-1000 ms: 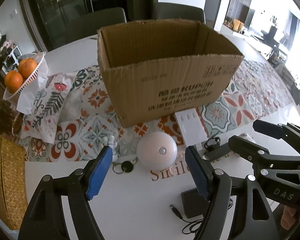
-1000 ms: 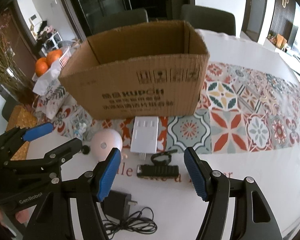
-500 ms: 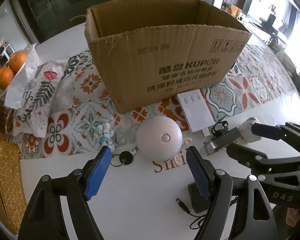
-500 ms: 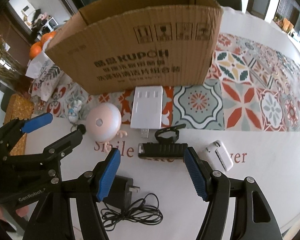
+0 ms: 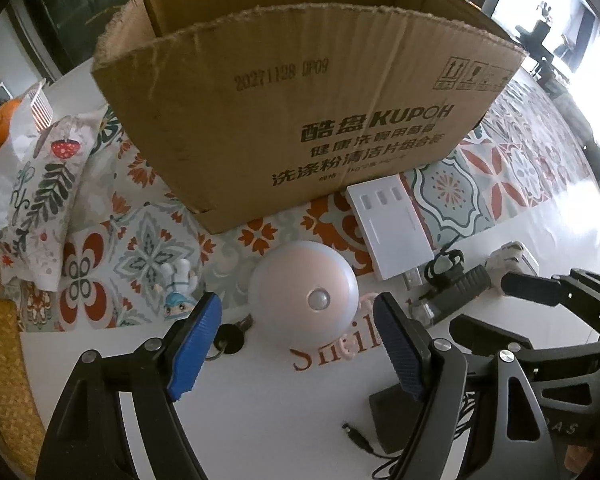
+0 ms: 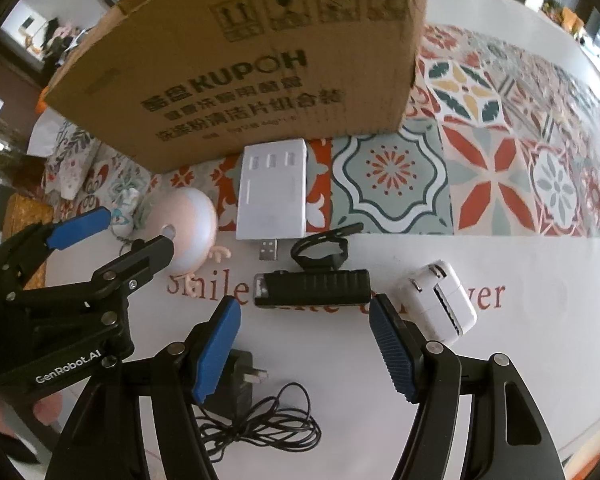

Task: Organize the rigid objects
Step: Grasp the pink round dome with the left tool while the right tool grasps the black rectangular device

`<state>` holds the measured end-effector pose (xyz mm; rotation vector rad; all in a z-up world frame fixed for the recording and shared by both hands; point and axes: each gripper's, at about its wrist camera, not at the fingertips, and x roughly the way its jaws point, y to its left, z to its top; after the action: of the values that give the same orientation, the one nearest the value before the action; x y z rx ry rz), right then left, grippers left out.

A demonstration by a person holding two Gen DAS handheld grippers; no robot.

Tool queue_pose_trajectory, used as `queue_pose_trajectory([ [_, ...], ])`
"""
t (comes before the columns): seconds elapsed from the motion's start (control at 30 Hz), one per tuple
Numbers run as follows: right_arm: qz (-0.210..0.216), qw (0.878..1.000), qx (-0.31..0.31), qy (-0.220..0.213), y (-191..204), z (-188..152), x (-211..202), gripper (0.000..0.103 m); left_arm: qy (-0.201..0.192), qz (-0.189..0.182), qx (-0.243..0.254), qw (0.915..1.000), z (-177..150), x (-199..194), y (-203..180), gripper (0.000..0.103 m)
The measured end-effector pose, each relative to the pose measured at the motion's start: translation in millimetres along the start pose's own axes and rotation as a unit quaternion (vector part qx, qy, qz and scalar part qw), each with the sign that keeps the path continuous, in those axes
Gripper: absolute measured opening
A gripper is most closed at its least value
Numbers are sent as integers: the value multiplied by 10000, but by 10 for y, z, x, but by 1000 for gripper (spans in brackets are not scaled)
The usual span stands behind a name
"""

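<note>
An open cardboard box (image 5: 300, 92) stands on a patterned runner; it also shows in the right wrist view (image 6: 252, 56). In front of it lie a pinkish dome light (image 5: 304, 294), a white flat device (image 5: 392, 226), a black bike light (image 6: 314, 288), a white plug adapter (image 6: 440, 300) and a black adapter with cable (image 6: 236, 392). My left gripper (image 5: 296, 344) is open and empty, its fingers either side of the dome light, just short of it. My right gripper (image 6: 306, 344) is open and empty, just in front of the bike light.
A small figurine (image 5: 178, 284) and a black key fob (image 5: 230, 338) lie left of the dome light. A patterned cloth (image 5: 40, 200), a basket of oranges (image 5: 4, 128) and a woven mat (image 5: 4, 380) are at the left. The white table (image 6: 520, 360) extends right.
Both grippers have moved forward and down towards the table. The dome light now sits between my left fingers' tips, and the bike light lies close ahead of my right gripper.
</note>
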<state>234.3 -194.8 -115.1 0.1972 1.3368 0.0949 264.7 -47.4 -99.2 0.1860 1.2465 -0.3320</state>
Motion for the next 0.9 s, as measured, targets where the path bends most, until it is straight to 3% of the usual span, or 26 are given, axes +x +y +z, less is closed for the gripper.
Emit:
queue_pose_trajectory([
  [0.27, 36, 10000, 5, 24, -39, 12, 47, 68, -141, 26, -179, 9997, -1, -7, 38, 80],
  [0.37, 72, 9999, -126, 58, 12, 5, 92, 70, -220, -191, -370, 9989, 13, -59, 76, 84],
  [0.57, 189, 9998, -19, 18, 30, 20, 128, 70, -39, -323, -577, 9978, 101, 48, 82, 85],
  [0.9, -152, 9998, -106, -77, -66, 72, 114, 73, 141, -243, -613, 9977, 158, 235, 2, 85],
])
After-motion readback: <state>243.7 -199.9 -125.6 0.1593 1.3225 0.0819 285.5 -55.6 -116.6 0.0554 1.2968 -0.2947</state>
